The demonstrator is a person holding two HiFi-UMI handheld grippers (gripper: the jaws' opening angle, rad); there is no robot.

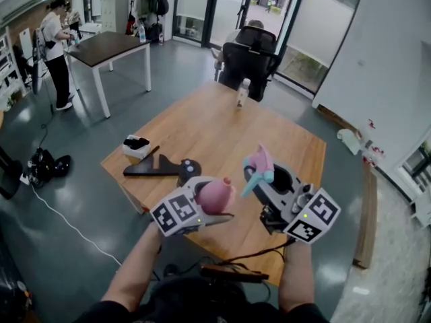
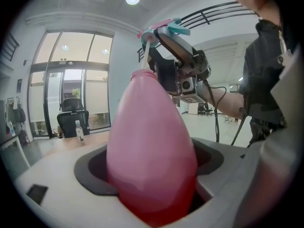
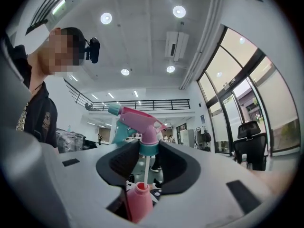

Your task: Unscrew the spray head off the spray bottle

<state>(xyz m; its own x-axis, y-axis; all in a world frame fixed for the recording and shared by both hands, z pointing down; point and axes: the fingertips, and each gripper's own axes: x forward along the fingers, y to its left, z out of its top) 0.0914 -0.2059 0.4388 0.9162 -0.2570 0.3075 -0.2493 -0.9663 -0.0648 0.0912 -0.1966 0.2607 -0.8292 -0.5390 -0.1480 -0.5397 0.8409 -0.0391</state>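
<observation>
Two grippers in play, one in each hand. The left gripper (image 1: 209,208) has its jaws clenched round the fat belly of the one pink spray bottle (image 1: 217,192), held just above the near edge of the tabletop (image 1: 202,123). The right gripper (image 1: 269,184) grips the single pink-and-teal spray head (image 1: 259,164) by its teal collar (image 3: 148,148), just right of the bottle and a little higher.

The head is up off the neck! The right gripper view shows one thin white dip tube (image 3: 146,166) dropping from the collar to the bottle's open mouth (image 3: 140,188). Whether its tip sits inside, I cannot tell.

On the wooden tabletop, count four more items:
- one small clear bottle (image 1: 242,93) upright near the far corner;
- one small pale box (image 1: 136,148) with something black on top, at the left edge;
- one flat black piece (image 1: 156,166) just near of the box;
- one round black piece (image 1: 189,167) touching the flat piece on its right.

The room has a grey floor (image 1: 87,200), glass doors (image 1: 195,5) on the far side and a white wall (image 1: 390,59) to the right. One black office chair (image 1: 249,52) stands beyond the tabletop. One dark table (image 1: 108,46) sits far left, with one person (image 1: 54,46) standing beside it.
</observation>
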